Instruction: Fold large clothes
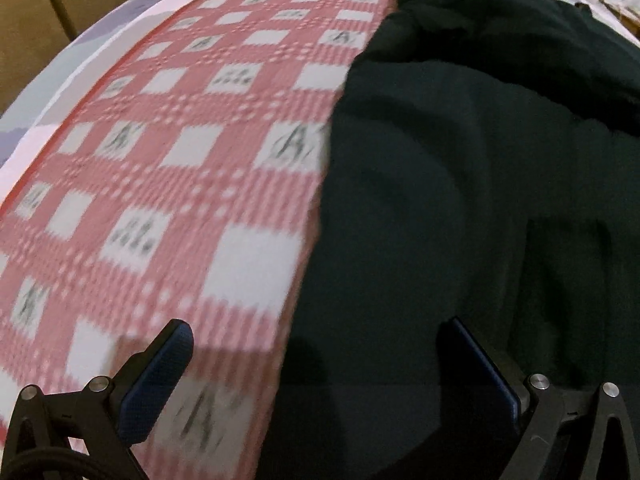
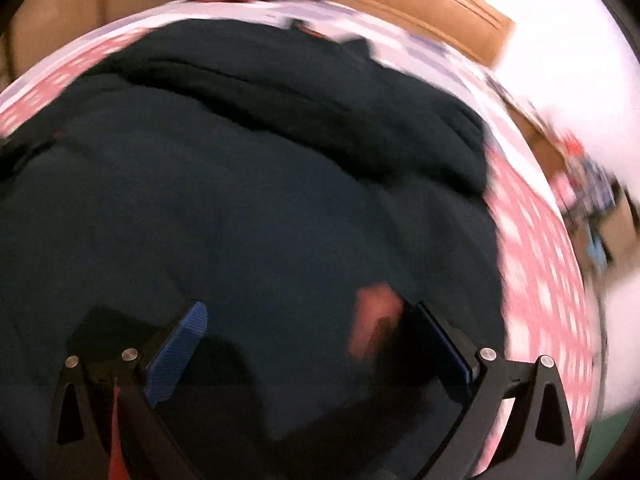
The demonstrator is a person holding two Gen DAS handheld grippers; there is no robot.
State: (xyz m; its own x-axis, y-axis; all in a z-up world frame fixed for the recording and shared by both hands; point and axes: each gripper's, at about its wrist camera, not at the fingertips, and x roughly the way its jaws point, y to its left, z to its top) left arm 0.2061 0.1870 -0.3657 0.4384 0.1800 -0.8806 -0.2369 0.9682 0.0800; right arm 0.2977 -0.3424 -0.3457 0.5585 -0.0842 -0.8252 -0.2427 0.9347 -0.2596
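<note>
A large dark garment (image 1: 460, 184) lies on a red and white checked cloth (image 1: 172, 152) spread over a bed. In the left wrist view it fills the right half, with a thick fold at the far end. My left gripper (image 1: 316, 332) is open and empty, straddling the garment's left edge just above it. In the right wrist view the garment (image 2: 240, 200) fills most of the frame, with a rolled fold across the far side. My right gripper (image 2: 308, 316) is open over the garment. A small pinkish patch (image 2: 376, 316) shows by its right finger; blur hides what it is.
The checked cloth (image 2: 540, 264) shows to the right of the garment in the right wrist view. A pale lilac bedsheet (image 1: 120, 20) borders the cloth. Brown furniture (image 1: 48, 8) stands beyond the bed at the left. A wooden panel (image 2: 432, 4) and small clutter (image 2: 592, 196) lie past the bed's right side.
</note>
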